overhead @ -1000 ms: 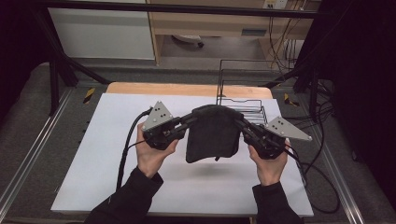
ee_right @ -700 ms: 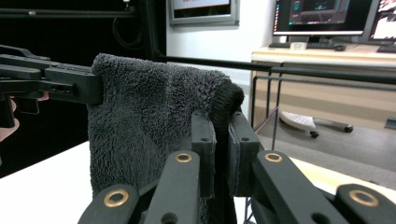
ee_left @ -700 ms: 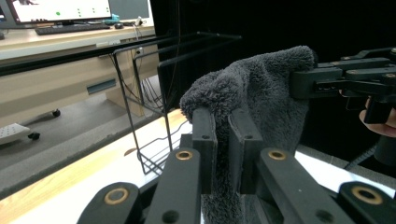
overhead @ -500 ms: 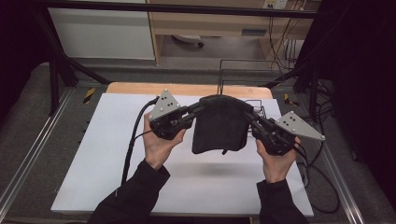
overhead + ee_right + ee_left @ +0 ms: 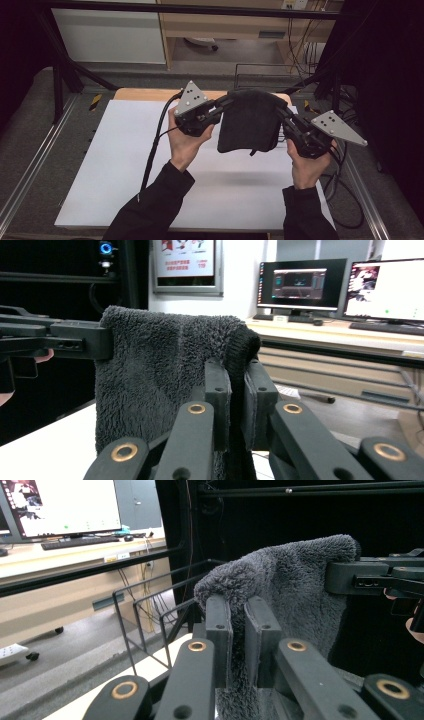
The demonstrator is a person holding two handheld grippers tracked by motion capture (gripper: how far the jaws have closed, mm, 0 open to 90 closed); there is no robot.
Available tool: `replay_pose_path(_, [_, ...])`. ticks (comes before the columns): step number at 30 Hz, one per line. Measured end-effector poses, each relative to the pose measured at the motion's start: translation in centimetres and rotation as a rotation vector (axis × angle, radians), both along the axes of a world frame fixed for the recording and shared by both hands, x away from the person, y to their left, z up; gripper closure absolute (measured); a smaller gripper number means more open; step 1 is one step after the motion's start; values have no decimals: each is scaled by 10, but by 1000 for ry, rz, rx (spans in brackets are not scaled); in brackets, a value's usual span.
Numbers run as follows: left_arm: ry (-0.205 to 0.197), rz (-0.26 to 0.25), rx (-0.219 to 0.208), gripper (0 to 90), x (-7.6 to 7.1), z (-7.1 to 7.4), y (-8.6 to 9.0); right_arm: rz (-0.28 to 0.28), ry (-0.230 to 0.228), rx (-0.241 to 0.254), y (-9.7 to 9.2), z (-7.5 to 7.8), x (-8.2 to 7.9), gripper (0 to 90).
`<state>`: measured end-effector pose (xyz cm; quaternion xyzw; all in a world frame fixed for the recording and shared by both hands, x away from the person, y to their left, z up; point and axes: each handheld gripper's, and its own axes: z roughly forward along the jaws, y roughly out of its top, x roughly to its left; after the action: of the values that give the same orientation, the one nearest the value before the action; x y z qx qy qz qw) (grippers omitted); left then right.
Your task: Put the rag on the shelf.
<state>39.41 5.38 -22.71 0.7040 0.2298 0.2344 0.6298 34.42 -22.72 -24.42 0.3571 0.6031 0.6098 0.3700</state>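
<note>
Black long sleeves (image 5: 150, 210) at 6 o'clock. Left gripper (image 5: 220, 106) and right gripper (image 5: 284, 114): black linkage arms, brass-ringed pivot screws, flat black jaws; grey triangular plates (image 5: 192, 98) with dark dots; black cable (image 5: 152, 150) at 9 o'clock.

I can't read any text from here. The monitor (image 5: 60, 505) in my left gripper view shows a bright page, its lettering too small to make out. In my right gripper view, the poster (image 5: 187, 260) on the wall carries red print too blurred to read, and both screens (image 5: 300, 282) show only tiny, illegible marks.
</note>
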Motion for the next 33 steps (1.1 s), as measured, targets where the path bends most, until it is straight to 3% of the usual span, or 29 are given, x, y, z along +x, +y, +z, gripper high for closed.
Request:
replay_pose_path(12, [-33,10,-28,821,16,21,-22,-67,-44,-4,-11,22,12,840])
replay_pose_path(19, [-50,15,-58,821,27,39,-29,-103,-87,-12,-16,43,18,840])
replay_pose_path(33, [-94,47,-72,821,48,72,-47,-139,-124,4,-26,73,40,841])
